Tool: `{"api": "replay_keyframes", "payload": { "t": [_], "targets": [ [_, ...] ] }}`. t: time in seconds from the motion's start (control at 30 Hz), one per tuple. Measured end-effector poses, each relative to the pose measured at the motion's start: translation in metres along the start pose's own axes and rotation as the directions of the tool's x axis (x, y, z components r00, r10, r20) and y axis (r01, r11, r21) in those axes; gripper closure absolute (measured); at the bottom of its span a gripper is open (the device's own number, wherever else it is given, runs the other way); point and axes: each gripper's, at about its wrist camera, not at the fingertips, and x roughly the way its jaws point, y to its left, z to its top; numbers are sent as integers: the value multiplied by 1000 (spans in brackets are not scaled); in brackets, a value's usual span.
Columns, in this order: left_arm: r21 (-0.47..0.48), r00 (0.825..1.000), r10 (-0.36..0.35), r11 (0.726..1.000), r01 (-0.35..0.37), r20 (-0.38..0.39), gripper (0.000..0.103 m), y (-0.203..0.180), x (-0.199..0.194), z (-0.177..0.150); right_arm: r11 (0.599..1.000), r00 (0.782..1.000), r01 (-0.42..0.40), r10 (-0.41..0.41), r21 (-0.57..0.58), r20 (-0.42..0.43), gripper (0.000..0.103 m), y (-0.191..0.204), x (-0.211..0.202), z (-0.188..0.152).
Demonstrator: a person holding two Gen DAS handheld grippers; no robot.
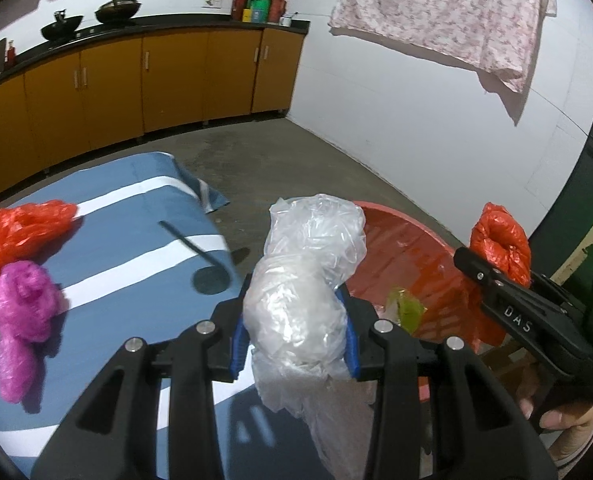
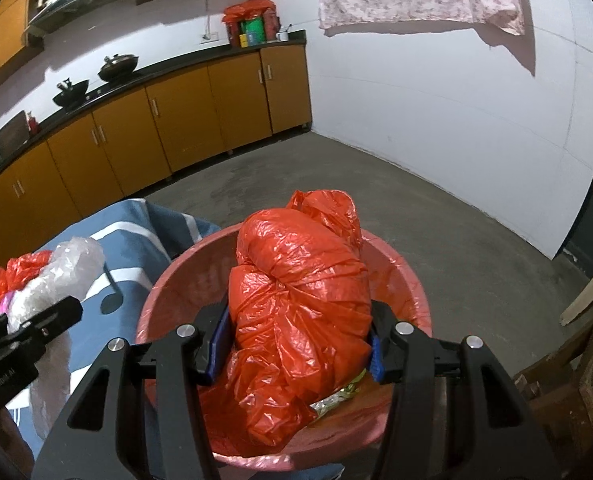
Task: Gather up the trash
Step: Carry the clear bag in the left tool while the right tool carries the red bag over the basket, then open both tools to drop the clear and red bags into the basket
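My left gripper (image 1: 294, 334) is shut on a crumpled clear plastic bag (image 1: 308, 280), held at the table's right edge beside the red bin (image 1: 408, 240). My right gripper (image 2: 296, 344) is shut on a bunched orange plastic bag (image 2: 300, 280), held over the mouth of the red bin (image 2: 164, 280). In the left wrist view the right gripper (image 1: 492, 268) shows at the right with the orange bag (image 1: 500, 236). In the right wrist view the left gripper (image 2: 36, 328) and clear bag (image 2: 64, 272) show at the left. A yellow-green wrapper (image 1: 406, 308) lies inside the bin.
The table wears a blue cloth with white stripes (image 1: 136, 248). On it lie a pink plastic bundle (image 1: 20, 312) and another orange bag (image 1: 24, 228). Orange cabinets (image 1: 176, 80) with woks (image 1: 116, 10) line the far wall. A wooden piece (image 2: 568, 380) stands right of the bin.
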Motion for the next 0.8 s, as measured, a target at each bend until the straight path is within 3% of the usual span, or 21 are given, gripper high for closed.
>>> {"api": "replay_keyframes", "payload": {
  "t": [0.57,0.7,0.8],
  "targets": [
    [30,996,-73,997,75,-58,63,-25,48,7,992,998,-62,61,108,6,49,-23,17,16],
    [18,995,-83,996,85,-61,45,-27,54,8,989,997,-82,81,125,12,39,-31,15,13],
    [8,995,-78,997,79,-68,38,-24,57,6,987,996,-85,84,135,11,35,-35,14,12]
  ]
}}
